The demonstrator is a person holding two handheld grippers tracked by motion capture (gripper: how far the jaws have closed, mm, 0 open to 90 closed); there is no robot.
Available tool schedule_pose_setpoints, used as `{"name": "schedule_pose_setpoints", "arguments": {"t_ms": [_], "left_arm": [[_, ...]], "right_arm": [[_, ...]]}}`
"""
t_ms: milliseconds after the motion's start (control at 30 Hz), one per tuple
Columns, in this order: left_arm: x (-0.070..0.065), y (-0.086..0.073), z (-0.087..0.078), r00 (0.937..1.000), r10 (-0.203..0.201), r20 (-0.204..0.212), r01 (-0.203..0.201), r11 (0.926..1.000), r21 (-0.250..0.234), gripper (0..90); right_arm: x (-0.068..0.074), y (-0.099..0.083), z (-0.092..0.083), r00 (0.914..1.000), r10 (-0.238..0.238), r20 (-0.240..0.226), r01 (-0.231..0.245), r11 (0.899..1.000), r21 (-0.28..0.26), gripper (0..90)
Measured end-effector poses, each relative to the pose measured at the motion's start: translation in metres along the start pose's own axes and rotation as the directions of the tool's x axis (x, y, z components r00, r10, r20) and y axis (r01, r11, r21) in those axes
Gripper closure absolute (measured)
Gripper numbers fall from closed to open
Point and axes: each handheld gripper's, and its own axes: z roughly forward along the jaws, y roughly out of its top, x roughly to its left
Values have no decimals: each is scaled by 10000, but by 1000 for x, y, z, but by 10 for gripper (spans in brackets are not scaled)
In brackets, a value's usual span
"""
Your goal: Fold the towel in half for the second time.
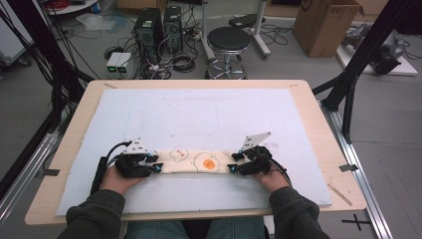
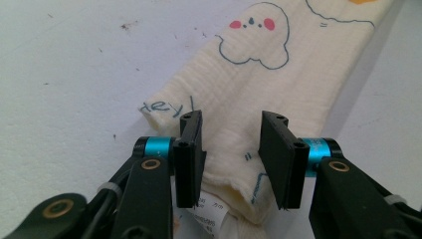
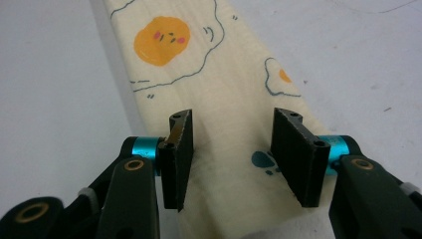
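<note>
High view: folded cloth (image 1: 194,162) lies lower centre on the desk (image 1: 318,124), between my left gripper (image 1: 155,167) and right gripper (image 1: 233,168). Left gripper view: jaws released, straddling the cloth end. Right gripper view: jaws released, cloth beneath.

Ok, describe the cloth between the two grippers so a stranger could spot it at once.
On the wooden table lies a pale blue mat. Near its front edge, a folded cloth stretches as a long strip. It is cream, printed with a fried egg and a small cloud face.
</note>
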Motion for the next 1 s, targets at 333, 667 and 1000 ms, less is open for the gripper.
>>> {"name": "schedule_pose_setpoints", "arguments": {"t_ms": [333, 667, 1000], "left_arm": [[-2, -2, 0, 9999, -39, -131, 37, 9999, -157, 613], [-1, 2, -11, 9996, -266, -124, 254, 9958, -885, 565], [-1, 10, -16, 9994, -291, -165, 266, 9907, -1334, 533]], "right_arm": [[0, -2, 0, 10000, 24, 32, -24, 9999, -131, 515], [-3, 3, -8, 9977, 670, -120, -678, 9941, -850, 436], [-10, 14, -15, 9950, 971, 213, -943, 9896, -1087, 386]]}}
